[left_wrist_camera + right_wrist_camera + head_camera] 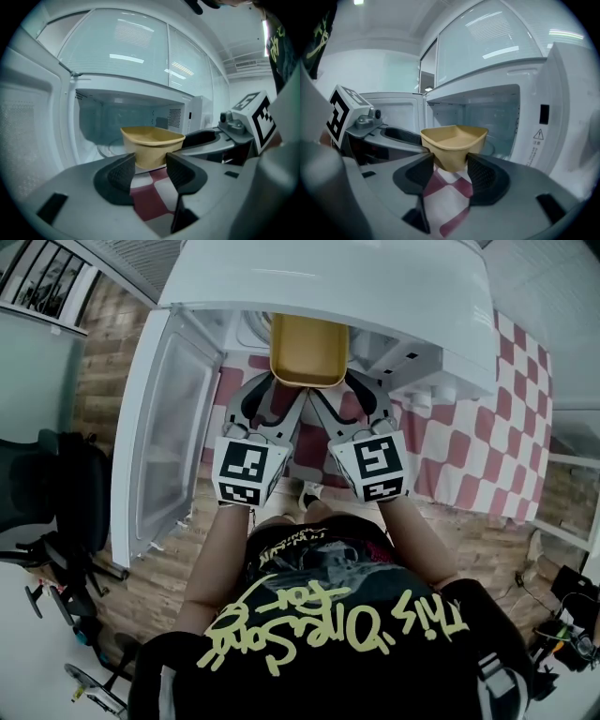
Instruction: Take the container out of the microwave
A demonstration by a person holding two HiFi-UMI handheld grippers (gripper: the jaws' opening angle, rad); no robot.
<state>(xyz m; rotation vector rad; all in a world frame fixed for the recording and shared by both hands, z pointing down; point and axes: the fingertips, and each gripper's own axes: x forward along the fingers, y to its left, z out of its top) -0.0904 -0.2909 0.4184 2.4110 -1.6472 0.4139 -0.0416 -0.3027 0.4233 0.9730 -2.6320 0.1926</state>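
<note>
The yellow container hangs at the mouth of the open white microwave, partly over the tablecloth. My left gripper is on its near left corner and my right gripper on its near right corner. In the left gripper view the container sits between the tips of the left gripper, whose wide-set pads lie against its walls. The right gripper view shows the same: the container is pinched at the tips of the right gripper. Inside the container nothing shows.
The microwave door stands swung open on the left, close beside my left gripper. A glass turntable lies inside behind the container. A red-and-white checked cloth covers the table. A dark chair stands at far left.
</note>
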